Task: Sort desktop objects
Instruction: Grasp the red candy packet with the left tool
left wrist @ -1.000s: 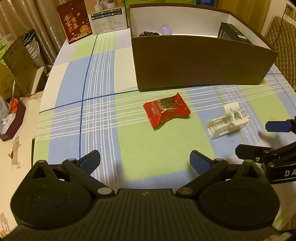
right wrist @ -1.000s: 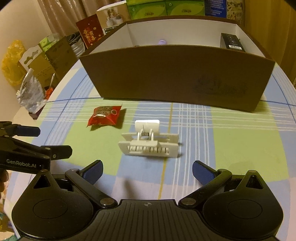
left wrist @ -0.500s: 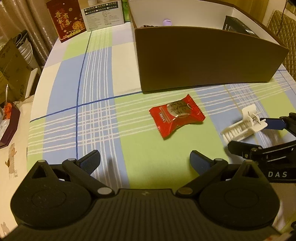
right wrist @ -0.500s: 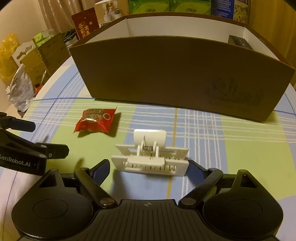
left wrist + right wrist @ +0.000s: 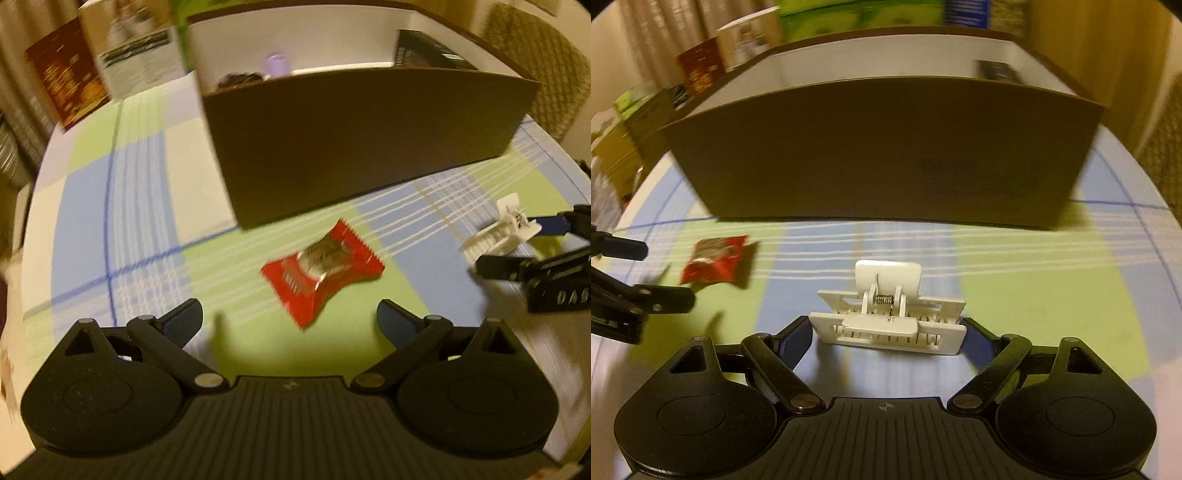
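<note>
A red snack packet (image 5: 322,265) lies on the plaid tablecloth just ahead of my open, empty left gripper (image 5: 290,321); it also shows in the right wrist view (image 5: 714,259). A white plastic clip (image 5: 888,318) lies between the pads of my right gripper (image 5: 886,338), whose jaws stand close against its two ends. The clip also shows at the right of the left wrist view (image 5: 498,230). A large brown cardboard box (image 5: 879,147) with a white inside stands behind both objects.
Inside the box are a black carton (image 5: 424,50), a purple cap (image 5: 277,63) and a dark item (image 5: 238,78). Printed cartons (image 5: 66,85) stand at the table's far left. The table edge curves at left and right.
Both grippers moved forward and lower. The packet now sits close before my left gripper. The right gripper's jaws have narrowed around the clip's ends.
</note>
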